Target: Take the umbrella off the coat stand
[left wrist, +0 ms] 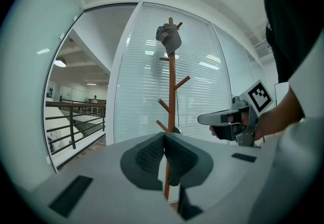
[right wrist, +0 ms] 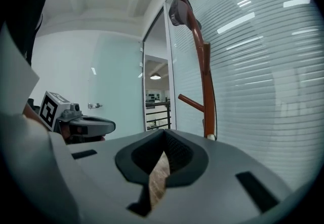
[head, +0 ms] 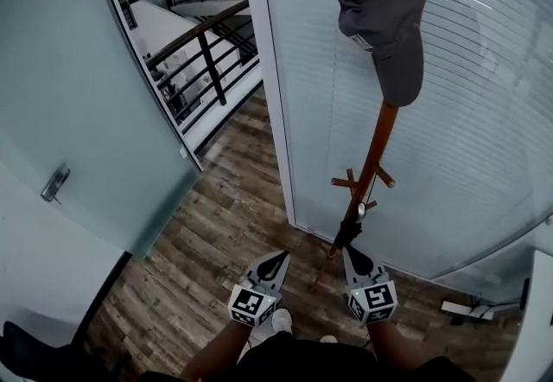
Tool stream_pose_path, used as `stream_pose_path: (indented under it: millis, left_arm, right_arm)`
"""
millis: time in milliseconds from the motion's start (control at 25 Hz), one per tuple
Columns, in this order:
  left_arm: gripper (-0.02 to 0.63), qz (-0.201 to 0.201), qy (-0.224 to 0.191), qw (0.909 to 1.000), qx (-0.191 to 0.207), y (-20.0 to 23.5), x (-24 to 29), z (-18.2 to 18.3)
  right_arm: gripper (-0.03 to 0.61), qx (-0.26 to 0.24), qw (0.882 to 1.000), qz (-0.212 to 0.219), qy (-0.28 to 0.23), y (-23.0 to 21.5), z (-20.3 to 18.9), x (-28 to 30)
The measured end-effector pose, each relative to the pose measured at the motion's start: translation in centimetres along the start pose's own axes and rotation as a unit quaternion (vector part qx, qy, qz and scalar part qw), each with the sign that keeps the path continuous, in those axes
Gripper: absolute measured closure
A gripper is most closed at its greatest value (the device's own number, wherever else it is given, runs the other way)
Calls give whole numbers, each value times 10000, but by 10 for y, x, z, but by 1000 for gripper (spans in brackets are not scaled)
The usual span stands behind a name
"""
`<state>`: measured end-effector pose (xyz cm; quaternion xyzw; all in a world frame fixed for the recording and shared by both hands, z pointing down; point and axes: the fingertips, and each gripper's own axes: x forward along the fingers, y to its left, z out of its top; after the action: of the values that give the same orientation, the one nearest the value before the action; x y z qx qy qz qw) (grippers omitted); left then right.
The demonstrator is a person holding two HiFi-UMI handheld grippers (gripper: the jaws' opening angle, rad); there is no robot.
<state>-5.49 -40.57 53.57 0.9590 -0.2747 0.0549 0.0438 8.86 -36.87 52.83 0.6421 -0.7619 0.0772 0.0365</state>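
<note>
Head view, left to right. A frosted glass door (head: 86, 112) with a metal handle (head: 54, 183) stands ajar. Behind it runs a dark railing (head: 203, 52), above a wood-plank floor (head: 225, 225). The left gripper (head: 278, 261) is held low over the floor. Its jaws are pressed together at the tips with nothing between them, as the left gripper view confirms. The brown coat stand (head: 380, 134) rises in front of a wall of white blinds (head: 484, 112). The umbrella (head: 349, 234), a small dark folded bundle, hangs beside the post at the lowest pegs, close to the floor. It lies to the right of the left gripper's tips, clearly apart from them. The right gripper (head: 354, 259) points at the umbrella's lower end, its tips just beside it; contact cannot be judged. Its jaws are likewise closed tip to tip and pinch nothing, so the umbrella lies outside both pairs of jaws. A grey cap (head: 384, 9) hangs on the topmost peg.
</note>
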Motion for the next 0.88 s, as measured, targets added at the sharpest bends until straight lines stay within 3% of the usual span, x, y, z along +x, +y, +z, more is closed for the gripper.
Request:
stream_pose_path:
  millis: [240,440,600,760,880]
  left_arm:
    - [600,-676,80,9977,51,13,25,-7]
    - [600,-1320,-18,9909,275,1,38,-2]
    - [600,-1605,2,9866,300,3,45,-5]
    - [600,-1755,93,9844,9,2,46,-18]
    - [600,-1800,67,9834,-220,-1,51,-23]
  right_arm:
    - [572,621,9963,-594,49,-9,-13,9]
    - [572,654,9911,-1153,75,-13,-30,1]
    - [572,735,9850,-1559,109,-16,-38,-2]
    - [572,1540,9754,-1577,85,-18,-47,-2]
    - [572,1691,9733,-1532,230,-19,-62,4]
